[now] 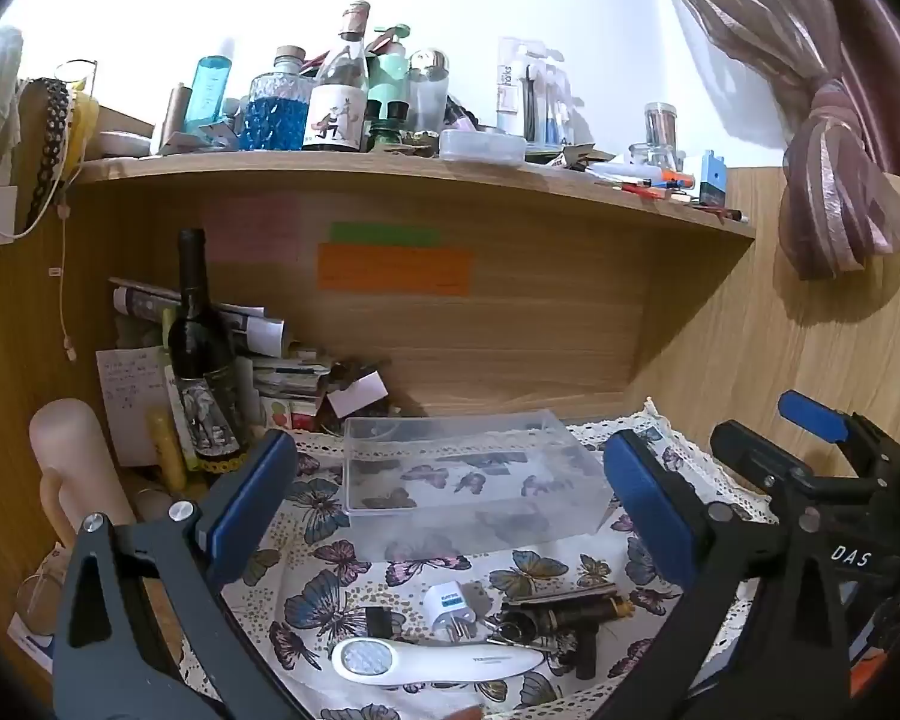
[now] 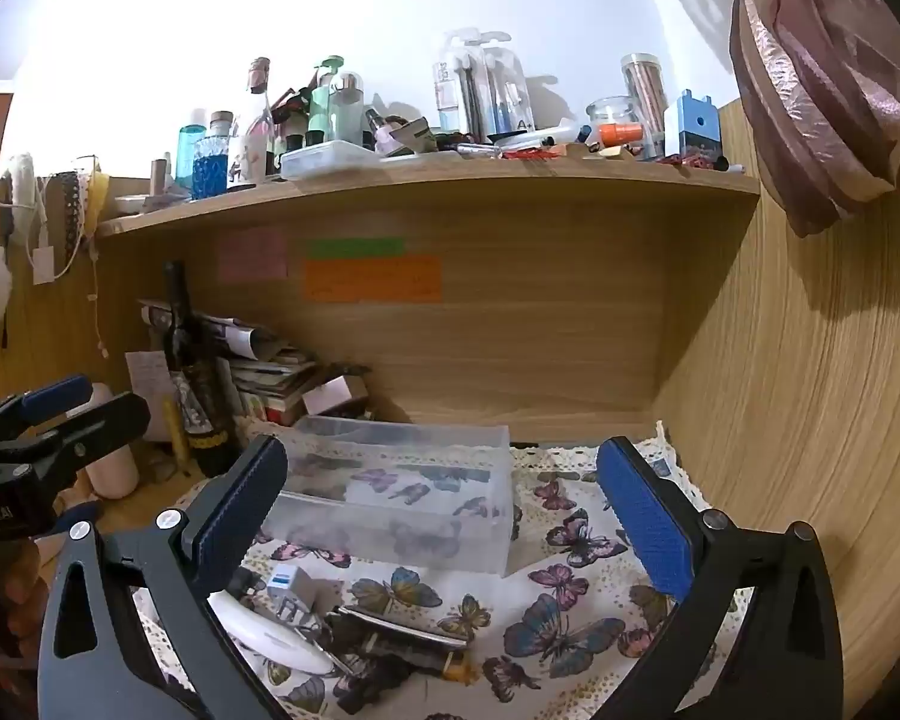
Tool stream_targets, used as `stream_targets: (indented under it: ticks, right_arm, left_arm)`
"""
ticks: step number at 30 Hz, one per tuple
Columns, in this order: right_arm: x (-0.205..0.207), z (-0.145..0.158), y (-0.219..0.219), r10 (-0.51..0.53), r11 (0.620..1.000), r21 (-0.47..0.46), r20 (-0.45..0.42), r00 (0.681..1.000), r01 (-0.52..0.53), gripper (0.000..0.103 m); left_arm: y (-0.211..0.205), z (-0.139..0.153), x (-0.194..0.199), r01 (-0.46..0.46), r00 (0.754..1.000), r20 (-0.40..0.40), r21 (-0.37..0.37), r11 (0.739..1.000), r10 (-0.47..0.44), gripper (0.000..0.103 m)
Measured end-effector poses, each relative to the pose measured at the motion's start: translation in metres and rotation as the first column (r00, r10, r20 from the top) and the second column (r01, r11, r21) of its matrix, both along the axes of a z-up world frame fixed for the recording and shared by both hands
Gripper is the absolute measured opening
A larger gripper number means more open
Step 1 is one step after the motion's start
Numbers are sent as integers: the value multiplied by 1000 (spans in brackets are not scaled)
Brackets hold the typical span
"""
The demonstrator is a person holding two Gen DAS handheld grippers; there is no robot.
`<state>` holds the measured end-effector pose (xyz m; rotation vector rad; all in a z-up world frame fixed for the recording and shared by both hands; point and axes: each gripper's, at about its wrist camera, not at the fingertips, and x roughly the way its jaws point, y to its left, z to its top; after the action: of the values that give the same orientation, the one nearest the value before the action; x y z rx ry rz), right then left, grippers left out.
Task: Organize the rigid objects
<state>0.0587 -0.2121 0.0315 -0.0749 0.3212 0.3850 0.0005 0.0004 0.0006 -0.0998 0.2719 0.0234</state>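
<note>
While both grippers hang with fingers spread wide and empty, the white handheld device [image 1: 435,663] lies in the pile near the front edge of the butterfly cloth [image 1: 324,540], long axis crosswise, below the left gripper [image 1: 450,516], nearer than the right gripper [image 2: 444,510]; clear bin [image 1: 468,474] beyond.

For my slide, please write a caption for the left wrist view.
Open left tongs above small items before an empty clear plastic box on butterfly cloth.

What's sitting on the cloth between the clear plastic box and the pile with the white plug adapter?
Nothing: in the left wrist view only bare butterfly cloth separates the clear plastic box from the white plug adapter. The right wrist view agrees.
</note>
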Motion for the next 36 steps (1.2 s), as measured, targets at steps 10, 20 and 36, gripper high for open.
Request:
stream_targets:
  ticks: [10, 20, 36]
  right_arm:
    - [-1, 3, 0, 7, 1000, 5, 4, 1000, -7, 103]
    - [-2, 3, -1, 4, 1000, 12, 8, 1000, -4, 103]
    - [-2, 4, -2, 1, 1000, 15, 13, 1000, -2, 103]
  left_arm:
    - [-3, 8, -2, 8, 1000, 20, 18, 1000, -9, 103]
    - [-10, 6, -5, 13, 999, 38, 40, 999, -15, 103]
    - [-11, 9, -6, 24, 998, 49, 42, 999, -26, 103]
